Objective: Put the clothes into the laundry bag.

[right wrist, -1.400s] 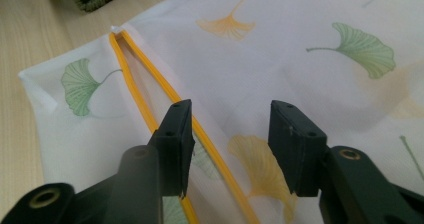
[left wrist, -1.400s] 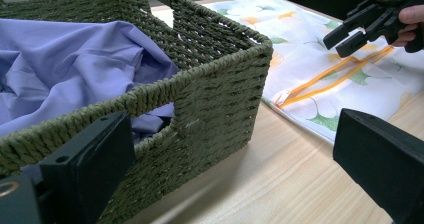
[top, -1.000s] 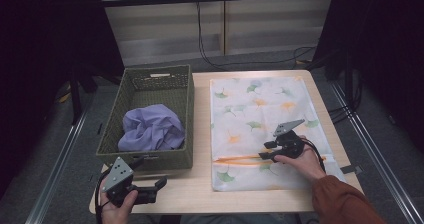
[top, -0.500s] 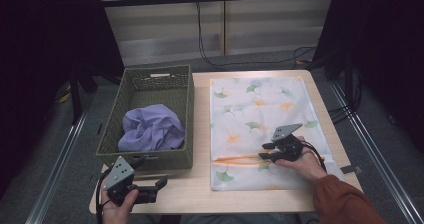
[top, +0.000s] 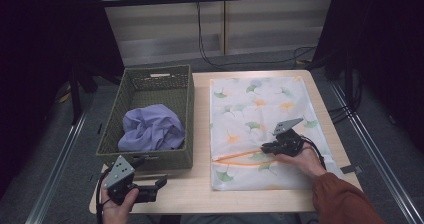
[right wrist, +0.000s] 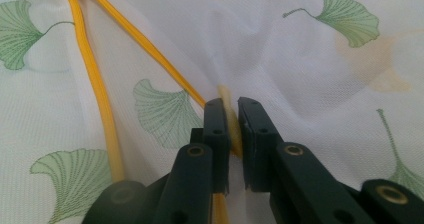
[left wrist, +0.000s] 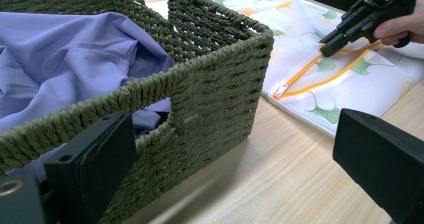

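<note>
Right gripper: jaws have just been closing and now pinch the yellow zipper edge of the laundry bag, which lies flat on the table just right of the wicker basket; likely lifting one lip to widen the mouth. Left gripper waits wide open and empty in front of the basket. Purple cloth sits crumpled inside the basket, probably bound for the bag.
</note>
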`<state>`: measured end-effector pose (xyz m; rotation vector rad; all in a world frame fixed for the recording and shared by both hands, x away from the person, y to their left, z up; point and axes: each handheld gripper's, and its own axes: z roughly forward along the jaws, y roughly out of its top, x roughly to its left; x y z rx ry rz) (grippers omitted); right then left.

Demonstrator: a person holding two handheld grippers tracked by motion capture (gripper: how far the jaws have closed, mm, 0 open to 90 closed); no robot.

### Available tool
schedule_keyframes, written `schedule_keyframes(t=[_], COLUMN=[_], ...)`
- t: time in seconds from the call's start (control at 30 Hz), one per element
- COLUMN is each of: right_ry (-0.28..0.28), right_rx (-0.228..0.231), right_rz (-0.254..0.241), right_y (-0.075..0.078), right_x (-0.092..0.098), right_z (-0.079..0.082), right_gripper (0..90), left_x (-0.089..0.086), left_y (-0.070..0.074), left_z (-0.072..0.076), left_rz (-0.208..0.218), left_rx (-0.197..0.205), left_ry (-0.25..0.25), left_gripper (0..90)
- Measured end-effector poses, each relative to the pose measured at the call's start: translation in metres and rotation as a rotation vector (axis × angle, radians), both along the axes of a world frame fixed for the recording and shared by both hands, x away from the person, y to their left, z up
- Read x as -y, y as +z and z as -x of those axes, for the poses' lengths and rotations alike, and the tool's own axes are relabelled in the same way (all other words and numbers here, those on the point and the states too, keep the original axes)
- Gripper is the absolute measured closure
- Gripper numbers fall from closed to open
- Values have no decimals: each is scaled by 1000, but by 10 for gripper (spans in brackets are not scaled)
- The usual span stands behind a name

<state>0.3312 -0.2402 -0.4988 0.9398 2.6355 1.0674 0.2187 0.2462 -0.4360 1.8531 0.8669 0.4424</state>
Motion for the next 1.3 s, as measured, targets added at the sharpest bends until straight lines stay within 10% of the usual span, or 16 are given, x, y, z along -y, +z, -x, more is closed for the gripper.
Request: schedule_keyframes(t=[0.5, 1.3], right_ry=[-56, -85], right_rx=[-44, 16], right_rz=[-32, -184], right_y=[0, 21], right_x=[-2, 3], right_z=[-3, 0], right_gripper=[891, 894], left_x=[0, -1], left_y=[0, 1], left_z=[0, 1], left_rz=[-6, 27], left_rx=[8, 13], left_ry=[0, -9], left_gripper=[34, 32])
